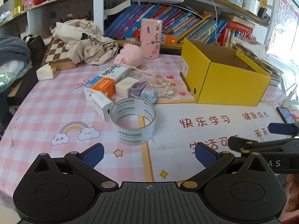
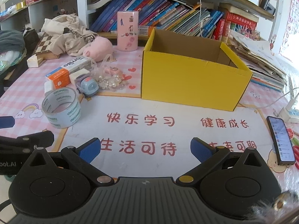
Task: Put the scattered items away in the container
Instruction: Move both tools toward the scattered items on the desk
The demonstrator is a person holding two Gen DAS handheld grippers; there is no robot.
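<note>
Phone [image 2: 281, 140] at desk edge, chessboard [image 1: 58, 53] under crumpled cloth [image 1: 84, 41].

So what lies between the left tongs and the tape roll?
Nothing: only bare pink checked tablecloth separates the open left tongs from the tape roll, per the left wrist view.

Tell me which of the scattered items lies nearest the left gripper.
The clear tape roll, standing on its rim directly ahead of the open left gripper; the boxes, toy and beads sit farther back.

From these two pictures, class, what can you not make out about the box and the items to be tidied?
- Yellow box floor: both views, hidden by its near walls.
- White box far end: left wrist view, behind the tape roll.
- Bead bag contents: too small, glare.
</note>
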